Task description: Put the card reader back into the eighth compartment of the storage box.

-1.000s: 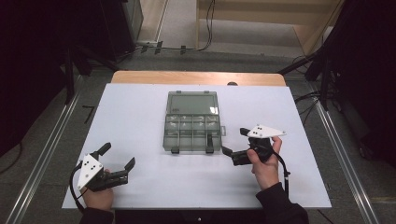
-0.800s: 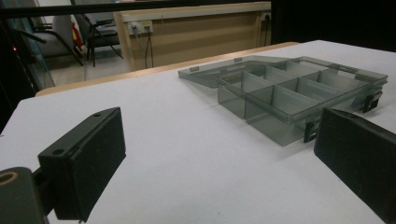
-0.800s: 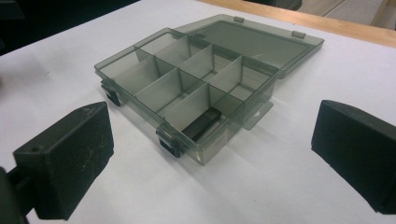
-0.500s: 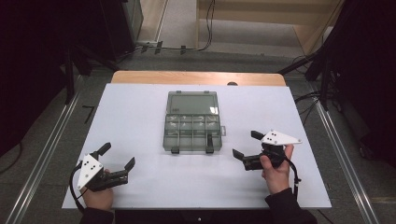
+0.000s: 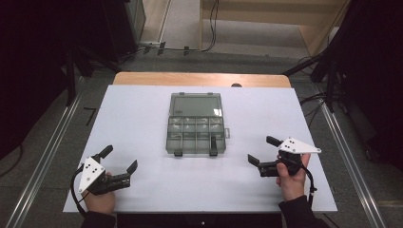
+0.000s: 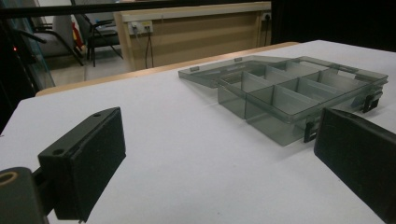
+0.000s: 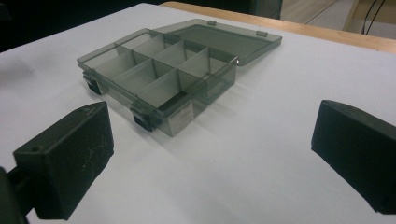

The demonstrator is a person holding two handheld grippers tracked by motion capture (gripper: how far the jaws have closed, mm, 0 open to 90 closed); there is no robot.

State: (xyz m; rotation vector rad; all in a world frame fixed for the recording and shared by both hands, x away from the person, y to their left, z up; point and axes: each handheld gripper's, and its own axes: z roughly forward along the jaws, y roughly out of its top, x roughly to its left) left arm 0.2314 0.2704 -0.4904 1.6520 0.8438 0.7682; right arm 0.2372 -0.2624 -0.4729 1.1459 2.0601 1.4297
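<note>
Smoke-grey translucent plastic organiser box (image 5: 195, 124) sits at the centre of the high view on the white worktop (image 5: 142, 118), its lid (image 5: 196, 104) laid flat open toward the top of the frame and its 2 rows of compartments bare. 2 black latches (image 5: 213, 146) hang off the box's near edge.

At lower left of the high view the left tongs (image 5: 119, 159) are released, jaws spread wide and holding nothing, well apart from the box. At lower right the right tongs (image 5: 262, 151) are likewise released and bare, near the box's latch side but not touching it. In the left gripper view the box (image 6: 299, 95) lies at upper right beyond the spread jaws; in the right gripper view it (image 7: 159, 77) lies at upper left.

Judging from this layout, the likely work is closing or moving the box. The box looks light and the worktop smooth, so a push from 1 side alone could make it slide or spin rather than let the lid fold. The flat lid offers little edge to catch, so a jaw could skid off it. Closing a jaw on a thin divider could flex or crack it.
</note>
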